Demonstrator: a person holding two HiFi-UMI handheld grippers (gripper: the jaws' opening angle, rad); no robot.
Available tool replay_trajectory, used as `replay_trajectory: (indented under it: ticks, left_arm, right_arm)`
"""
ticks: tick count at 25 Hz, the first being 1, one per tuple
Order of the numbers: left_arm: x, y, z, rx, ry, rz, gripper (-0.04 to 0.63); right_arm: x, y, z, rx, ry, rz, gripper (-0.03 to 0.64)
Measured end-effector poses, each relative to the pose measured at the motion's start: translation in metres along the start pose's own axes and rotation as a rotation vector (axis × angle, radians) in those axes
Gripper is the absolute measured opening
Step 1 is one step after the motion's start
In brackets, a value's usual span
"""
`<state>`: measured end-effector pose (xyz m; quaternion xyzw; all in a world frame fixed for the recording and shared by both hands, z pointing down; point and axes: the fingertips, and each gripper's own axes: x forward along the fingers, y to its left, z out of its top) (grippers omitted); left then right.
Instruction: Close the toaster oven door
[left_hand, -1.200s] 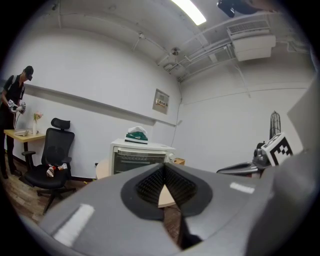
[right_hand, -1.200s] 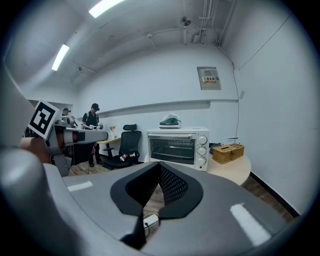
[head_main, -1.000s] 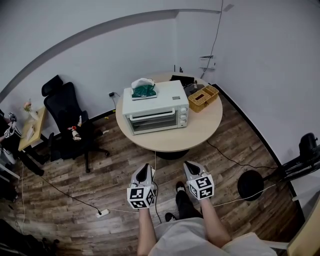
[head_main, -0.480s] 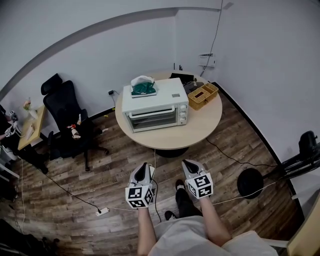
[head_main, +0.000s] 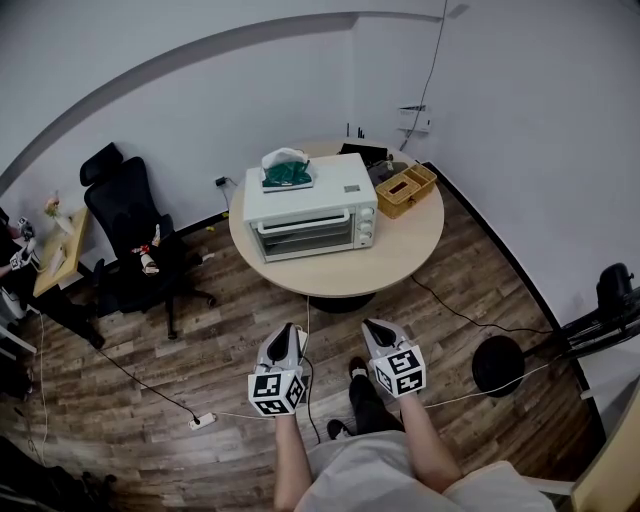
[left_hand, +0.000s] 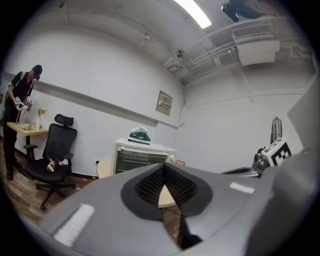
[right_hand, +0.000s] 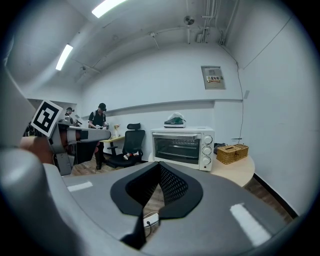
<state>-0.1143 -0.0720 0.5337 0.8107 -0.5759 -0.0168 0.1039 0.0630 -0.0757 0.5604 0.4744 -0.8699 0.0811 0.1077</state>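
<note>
1. Nearby, over the wooden floor (head_main: 200, 340), the left gripper (head_main: 287, 335) and right gripper (head_main: 377, 330) hover side by side, each with its jaws pressed together on nothing (both point toward the table).
2. Farther on, well apart from both, the toaster oven (head_main: 308, 215) sits on the round table (head_main: 400, 265), its glass door (head_main: 305, 238) upright against the front.
3. A green-and-white bundle (head_main: 287, 172) lies on the oven's top; a wicker basket (head_main: 407, 193) stands just beside the oven.
4. Off left, a black office chair (head_main: 125, 225) stands near the wall.
</note>
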Motion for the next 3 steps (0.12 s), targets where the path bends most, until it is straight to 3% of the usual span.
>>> replay_trajectory:
  ticks: [3]
  left_arm:
    - [0.0002,0.0052,0.011,-0.024,-0.041,0.003,0.057]
  right_arm:
    - [0.0034,0.0005,-0.0022,0.005,0.001,0.011,0.0]
